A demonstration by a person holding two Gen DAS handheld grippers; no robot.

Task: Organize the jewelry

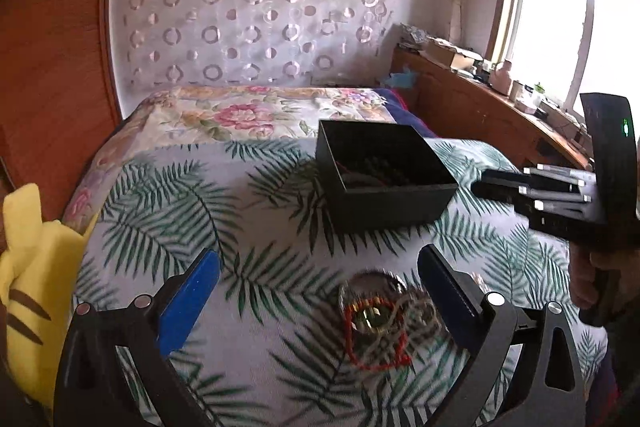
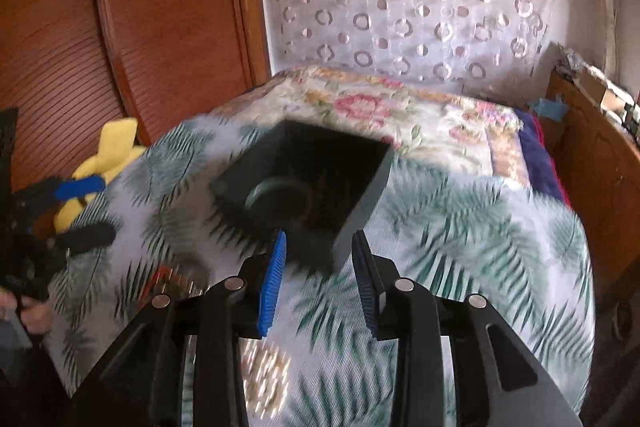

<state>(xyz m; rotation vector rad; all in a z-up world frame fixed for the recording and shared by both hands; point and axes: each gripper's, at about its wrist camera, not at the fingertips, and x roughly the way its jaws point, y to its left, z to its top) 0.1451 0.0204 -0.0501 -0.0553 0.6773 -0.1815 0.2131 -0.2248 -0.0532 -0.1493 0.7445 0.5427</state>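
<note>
Left wrist view, nearest first: my left gripper (image 1: 320, 291) points down at a slant toward the bed, its jaws spread wide with nothing pinched. Between the two blue pads (image 1: 188, 303), closer to the right-hand one, a small heap of jewelry (image 1: 380, 323) lies on the palm-leaf cloth (image 1: 180, 211): a red cord loop, a gold bead and pale chain, partly blurred, so I cannot tell the pieces apart further. The pads do not touch it. Beyond the heap, apart from my left jaws, stands an open black box (image 1: 384, 183) with dark beads and a red strand dimly seen inside. At the right edge my right gripper (image 1: 496, 183) reaches in level with the box, a hand (image 1: 588, 279) on its grip below. To the left a yellow plush toy (image 1: 36, 267) rests at the bed's edge.

Right wrist view: my right gripper (image 2: 320, 283) also slants downward, its jaws partly parted and holding nothing. The black box (image 2: 308, 179) lies just ahead of the fingertips, its near corner showing in the gap between them; the picture is motion-blurred and I cannot tell whether they touch it. At far left my left gripper (image 2: 84, 211) is seen above the cloth.

Farther off: a floral quilt (image 1: 248, 115), then a curtain with ring patterns (image 1: 248, 7), and wooden panels (image 2: 160, 27).
</note>
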